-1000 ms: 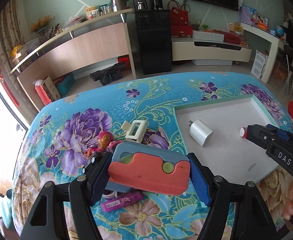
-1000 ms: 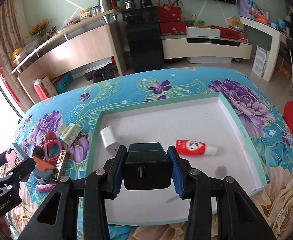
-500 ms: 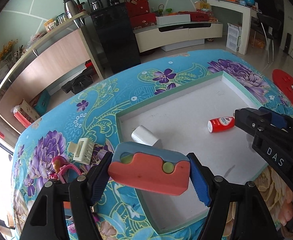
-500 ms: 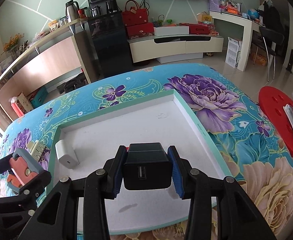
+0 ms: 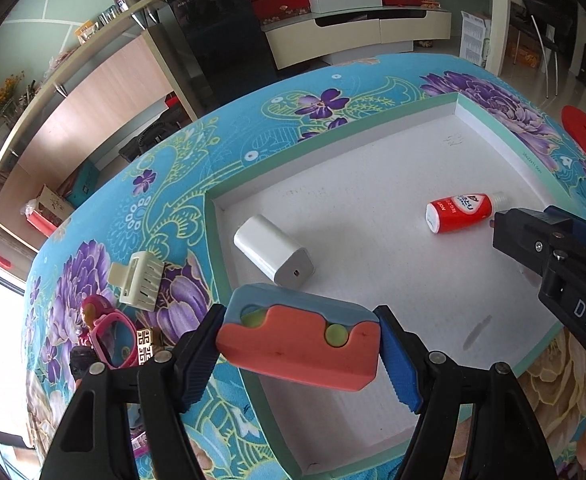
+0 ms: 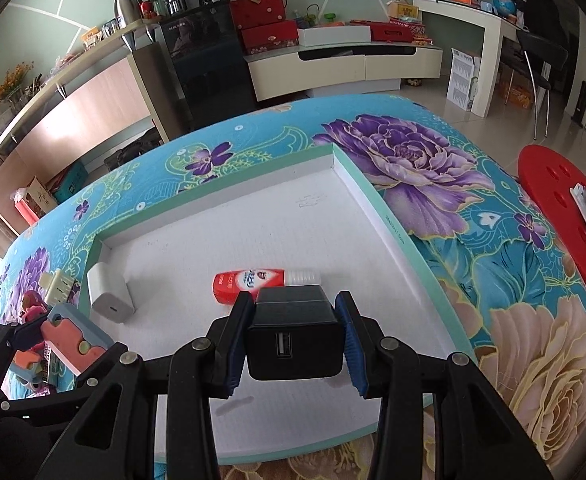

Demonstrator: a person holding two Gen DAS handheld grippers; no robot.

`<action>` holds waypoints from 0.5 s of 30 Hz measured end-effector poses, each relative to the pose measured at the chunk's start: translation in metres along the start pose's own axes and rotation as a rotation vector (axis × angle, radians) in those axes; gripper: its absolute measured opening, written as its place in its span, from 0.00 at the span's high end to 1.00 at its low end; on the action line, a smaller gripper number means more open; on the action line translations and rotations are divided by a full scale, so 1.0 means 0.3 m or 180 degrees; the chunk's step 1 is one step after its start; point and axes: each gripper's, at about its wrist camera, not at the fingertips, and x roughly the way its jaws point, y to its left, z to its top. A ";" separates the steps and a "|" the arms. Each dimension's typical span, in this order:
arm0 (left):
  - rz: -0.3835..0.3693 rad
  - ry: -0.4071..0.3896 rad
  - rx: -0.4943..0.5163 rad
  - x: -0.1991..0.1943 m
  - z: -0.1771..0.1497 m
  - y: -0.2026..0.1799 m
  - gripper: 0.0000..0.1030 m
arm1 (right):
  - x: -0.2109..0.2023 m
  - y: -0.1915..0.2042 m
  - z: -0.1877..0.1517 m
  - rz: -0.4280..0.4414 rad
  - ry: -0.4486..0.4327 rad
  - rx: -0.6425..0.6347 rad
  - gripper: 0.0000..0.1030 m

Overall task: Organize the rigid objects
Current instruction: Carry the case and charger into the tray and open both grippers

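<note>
My left gripper is clamped on the red-and-blue block and my right gripper on the black charger, both held over the white tray so they can join the white charger and red bottle lying farther in.

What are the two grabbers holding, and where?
Left gripper squeezes the orange-and-blue block by its ends; right gripper squeezes the black charger by its sides.
</note>
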 end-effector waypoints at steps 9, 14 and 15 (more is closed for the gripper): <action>0.0000 0.0136 0.0038 0.028 -0.021 -0.020 0.25 | 0.029 0.022 -0.025 -0.0187 0.0244 -0.0241 0.57; 0.0073 0.0124 0.0103 0.016 -0.025 -0.027 0.23 | 0.017 0.045 -0.022 -0.0177 0.0226 -0.0350 0.44; 0.0080 0.0117 0.0099 0.012 -0.027 -0.025 0.22 | 0.015 0.051 -0.024 -0.0192 0.0227 -0.0384 0.42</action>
